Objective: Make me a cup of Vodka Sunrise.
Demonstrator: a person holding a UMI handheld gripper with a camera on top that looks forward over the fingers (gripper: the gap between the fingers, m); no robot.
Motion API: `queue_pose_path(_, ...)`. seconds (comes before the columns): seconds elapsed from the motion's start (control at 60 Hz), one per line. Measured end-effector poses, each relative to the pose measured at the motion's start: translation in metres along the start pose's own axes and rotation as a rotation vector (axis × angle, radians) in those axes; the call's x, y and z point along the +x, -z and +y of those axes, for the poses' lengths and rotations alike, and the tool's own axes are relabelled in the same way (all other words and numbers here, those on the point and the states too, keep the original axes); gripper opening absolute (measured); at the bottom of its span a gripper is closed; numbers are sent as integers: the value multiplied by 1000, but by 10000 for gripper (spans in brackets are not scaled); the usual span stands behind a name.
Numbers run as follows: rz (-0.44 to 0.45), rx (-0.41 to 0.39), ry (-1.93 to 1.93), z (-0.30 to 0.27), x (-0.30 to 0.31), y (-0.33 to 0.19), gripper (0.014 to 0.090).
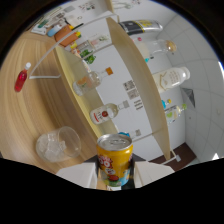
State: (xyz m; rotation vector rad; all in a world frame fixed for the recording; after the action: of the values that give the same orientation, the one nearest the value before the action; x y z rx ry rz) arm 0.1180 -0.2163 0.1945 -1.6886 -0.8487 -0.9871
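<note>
The gripper [116, 176] is holding a yellow drink can [115, 157], its jaws pressing on both sides. Just beside it, a clear cup of ice [58, 145] is sitting on the wooden counter [25, 115]. Beyond, bottles [107, 114] are lining a shelf [137, 75].

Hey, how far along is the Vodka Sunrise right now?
Early to midway, it seems. Done: the clear cup on the wooden counter already holds ice. In hand: the gripper is shut on an orange juice can, lifted near the cup; whether its top is open I cannot tell. Left: no coloured liquid shows in the cup, so juice still needs pouring, and the small red bottle sits apart on the counter.
</note>
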Motion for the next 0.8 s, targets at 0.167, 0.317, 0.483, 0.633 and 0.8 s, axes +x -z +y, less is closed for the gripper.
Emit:
queue_pose_path(0.167,98,63,413,-14,8,-5,508)
queue_pose_path(0.317,103,111,689,-22,5,-11,509)
queue_pose_path(0.483,100,133,850,-30,2,-17,506)
queue_pose_path(0.633,92,162,862,-37,-1,-15,508)
queue_pose_path(0.8,55,174,579,-46,13,0,508)
